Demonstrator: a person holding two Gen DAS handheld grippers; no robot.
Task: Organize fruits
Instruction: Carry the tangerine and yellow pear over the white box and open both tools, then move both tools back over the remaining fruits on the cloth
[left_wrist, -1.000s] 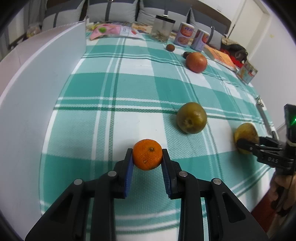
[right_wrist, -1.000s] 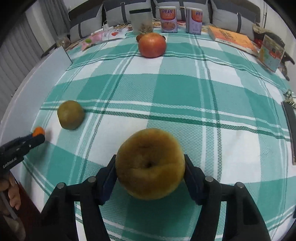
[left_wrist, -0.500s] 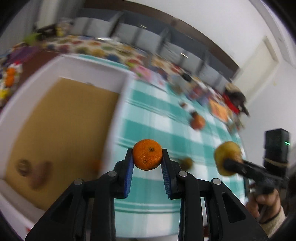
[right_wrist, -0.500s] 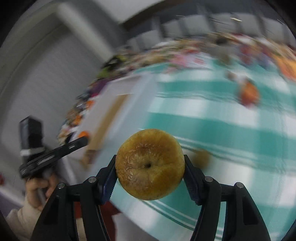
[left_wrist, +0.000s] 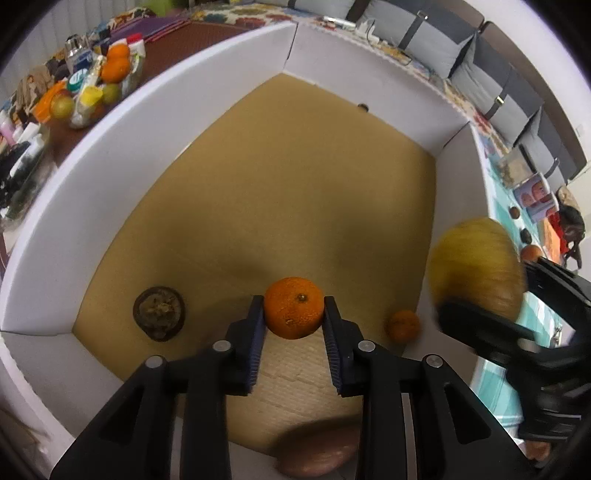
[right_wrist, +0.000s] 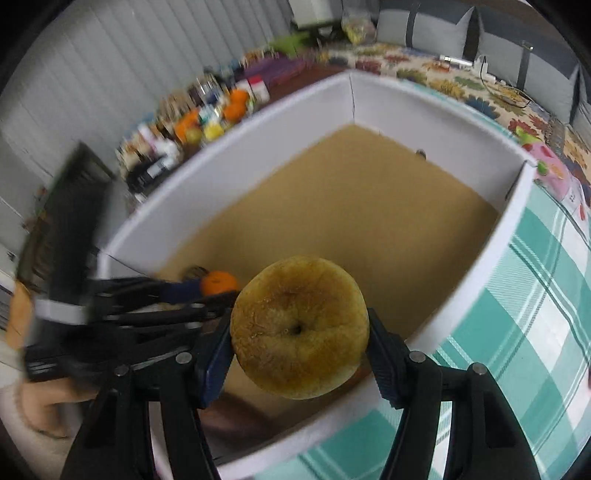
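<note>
Orange tangerine (left_wrist: 293, 308) and yellow pear (right_wrist: 299, 328), each clamped in fingers, now hang over the box (left_wrist: 110, 155); earlier, above the tablecloth.

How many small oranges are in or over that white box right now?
2: one round orange mandarin gripped in the left tongs above the white box, another smaller one on its brown floor. Others may be hidden.

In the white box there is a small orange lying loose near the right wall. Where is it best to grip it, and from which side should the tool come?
Grip the small loose orange across its widest middle, coming from above. It is round and sits on the box floor close to the right wall, so a sideways approach looks blocked; align the fingers parallel to that wall.
</note>
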